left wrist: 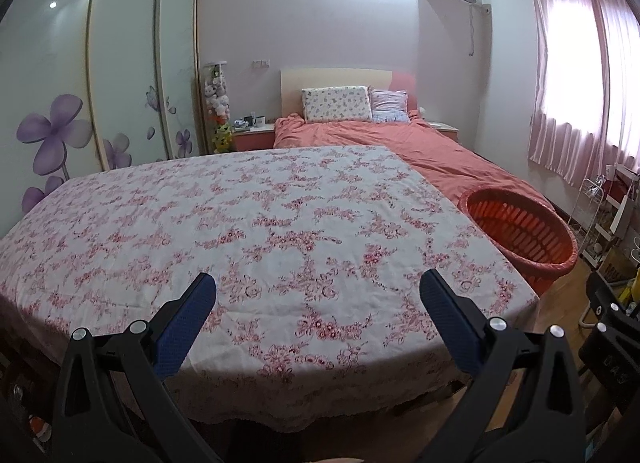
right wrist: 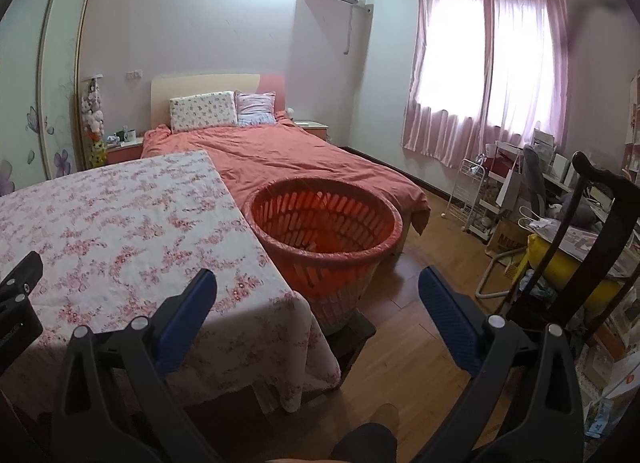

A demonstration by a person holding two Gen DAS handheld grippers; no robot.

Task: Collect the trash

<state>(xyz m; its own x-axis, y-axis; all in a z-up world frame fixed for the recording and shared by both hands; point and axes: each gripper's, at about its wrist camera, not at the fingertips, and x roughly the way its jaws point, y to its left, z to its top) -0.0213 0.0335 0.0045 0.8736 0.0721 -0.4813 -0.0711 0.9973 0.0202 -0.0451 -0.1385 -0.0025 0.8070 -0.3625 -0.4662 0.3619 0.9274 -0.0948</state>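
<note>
Counter, bed and floor

A counter (left wrist: 256,223) draped in a white cloth with pink flowers (right wrist: 120,231) fills the foreground; behind it a bed (right wrist: 288,159) carries a coral duvet and two pillows (left wrist: 336,103); an orange slatted basket (right wrist: 324,223) stands on the wooden floor (right wrist: 404,347) just beside the counter.

Black hand-held gripper (left wrist: 318,291) frames, silver screws, textured blue pads (left wrist: 188,327).

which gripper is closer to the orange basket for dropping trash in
Right, probably. The right gripper is open and faces the orange basket; for the open left gripper it sits off to the right.
</note>
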